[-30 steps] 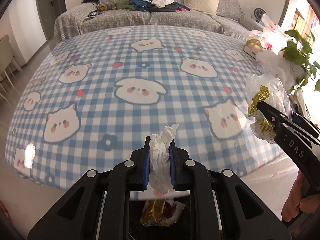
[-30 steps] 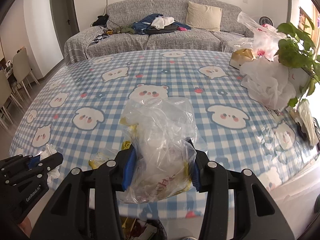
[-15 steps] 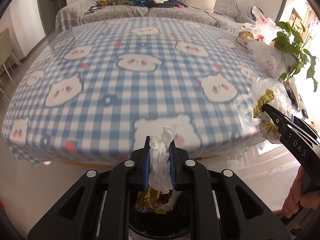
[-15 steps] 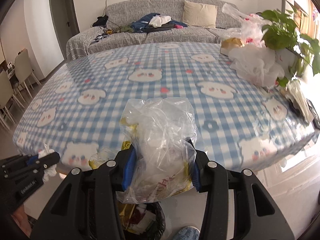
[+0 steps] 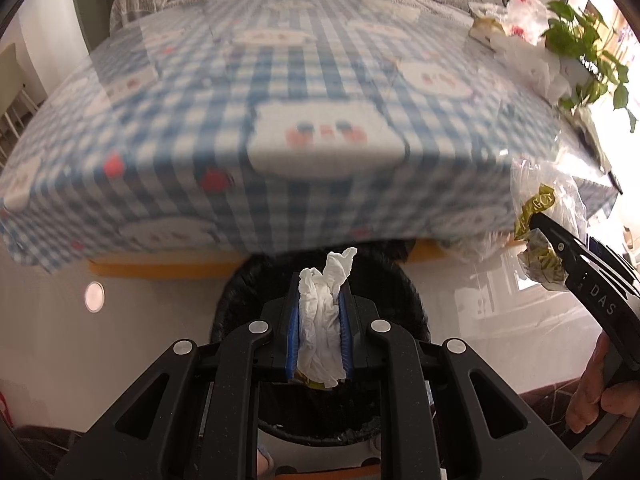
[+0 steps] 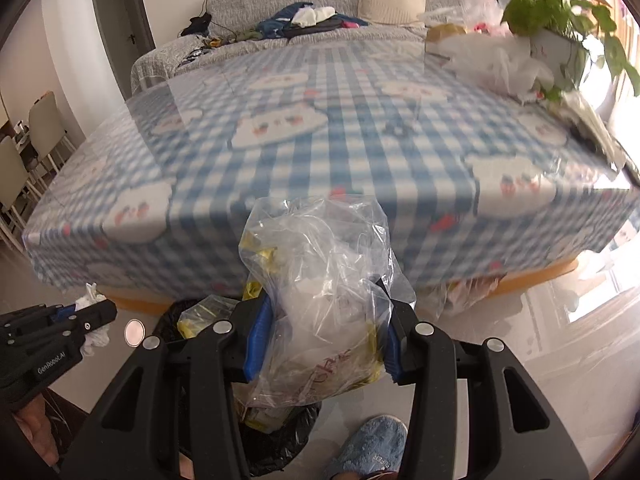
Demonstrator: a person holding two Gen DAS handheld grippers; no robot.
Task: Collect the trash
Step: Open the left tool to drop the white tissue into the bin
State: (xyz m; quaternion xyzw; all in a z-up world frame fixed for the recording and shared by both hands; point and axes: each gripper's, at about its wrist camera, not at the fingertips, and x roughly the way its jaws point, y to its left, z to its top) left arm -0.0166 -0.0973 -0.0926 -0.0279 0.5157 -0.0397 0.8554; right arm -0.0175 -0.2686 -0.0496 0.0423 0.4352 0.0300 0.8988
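Observation:
My left gripper (image 5: 319, 300) is shut on a crumpled white tissue (image 5: 322, 320) and hangs over a black-lined trash bin (image 5: 404, 292) on the floor in front of the table. My right gripper (image 6: 324, 312) is shut on a clear plastic bag of wrappers (image 6: 320, 288), just above the same bin (image 6: 276, 448), which holds yellow and clear wrappers. In the left wrist view the right gripper (image 5: 540, 224) shows at the right edge with the bag (image 5: 548, 216). The left gripper (image 6: 100, 308) shows at lower left in the right wrist view.
The table with the blue checked bear cloth (image 6: 360, 140) stands just beyond the bin. White plastic bags (image 6: 500, 60) and a potted plant (image 6: 552, 8) sit at its far right. A sofa with clothes (image 6: 312, 20) is behind. A blue slipper (image 6: 368, 448) is beside the bin.
Both grippers have dropped from table height and drawn back off the table's near edge, coming over the bin on the floor. Each still holds its load.

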